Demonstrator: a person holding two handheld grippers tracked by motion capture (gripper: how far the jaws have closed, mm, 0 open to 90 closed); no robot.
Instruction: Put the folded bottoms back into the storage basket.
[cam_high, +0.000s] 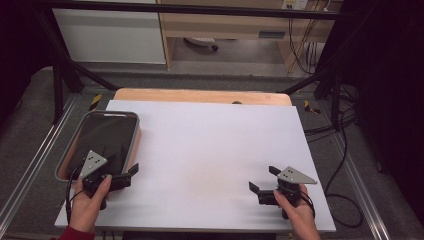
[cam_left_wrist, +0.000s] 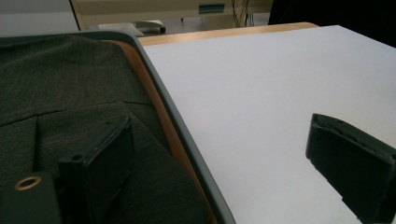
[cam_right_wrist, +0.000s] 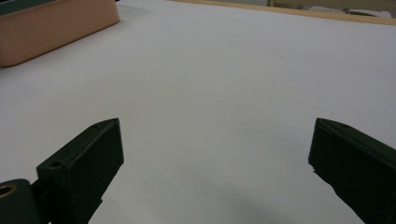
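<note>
High view | left gripper (cam_high: 121, 172) jaws released, straddling tray (cam_high: 131, 145) rim; right gripper (cam_high: 264, 181) jaws released

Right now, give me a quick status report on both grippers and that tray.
Left gripper open, straddling the tray's near rim. Right gripper open, holding nothing, over the bare white tabletop. Dark cloth lying in the tray, untouched. Nothing in the way.

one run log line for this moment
left gripper: open, straddling tray rim | right gripper: open, over white tabletop | dark cloth: in tray
</note>
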